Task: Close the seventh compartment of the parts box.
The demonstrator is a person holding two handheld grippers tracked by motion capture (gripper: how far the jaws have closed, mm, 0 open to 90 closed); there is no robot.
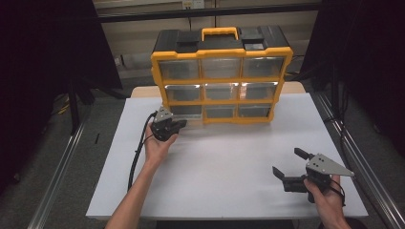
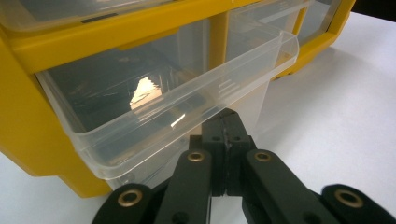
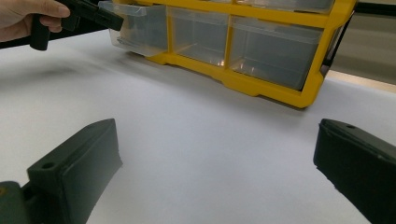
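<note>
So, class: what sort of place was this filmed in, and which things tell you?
Probably a lab or workshop test bench: a white-covered table, metal frame rails along its sides, and a yellow parts organizer with clear drawers.

I can read no text, brand, number or sign from here. The yellow organizer has no label I can make out on its frame, handle or clear drawers. The pulled-out drawer shows only moulded ridges and glare. The white surface is blank.
</note>
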